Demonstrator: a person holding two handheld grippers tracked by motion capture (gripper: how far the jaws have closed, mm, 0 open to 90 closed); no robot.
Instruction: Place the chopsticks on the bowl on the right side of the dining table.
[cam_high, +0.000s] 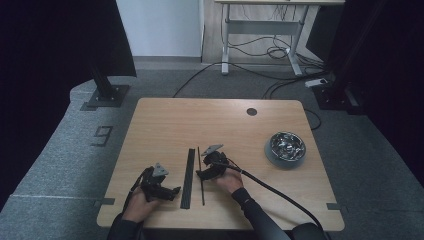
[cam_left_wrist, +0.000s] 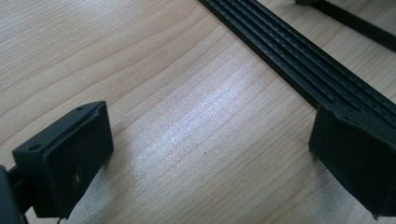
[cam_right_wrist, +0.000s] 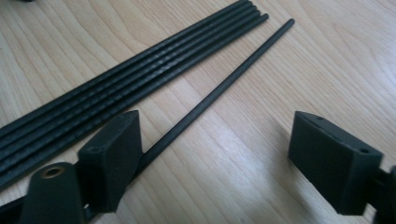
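Observation:
Several black rods (cam_high: 188, 177) lie side by side as a flat strip on the wooden table (cam_high: 165, 125), and a single black rod (cam_high: 201, 175) lies just to their right. My left gripper (cam_high: 170, 192) rests left of the strip. In the left gripper view it (cam_left_wrist: 205, 158) is open over bare wood, its right jaw at the edge of the rods (cam_left_wrist: 299, 60). My right gripper (cam_high: 202, 172) is low over the single rod. In the right gripper view it (cam_right_wrist: 210, 154) is open, and the single rod (cam_right_wrist: 224, 88) runs along the inner face of its left jaw, apart from the right one. The strip (cam_right_wrist: 116, 84) lies outside the jaws.
A metal bowl (cam_high: 286, 146) holding shiny pieces stands at the table's right side. A round cable hole (cam_high: 251, 111) sits near the far edge. The right gripper's cable (cam_high: 280, 192) trails toward the front right corner. A desk frame and floor cables (cam_high: 260, 45) lie beyond the table.

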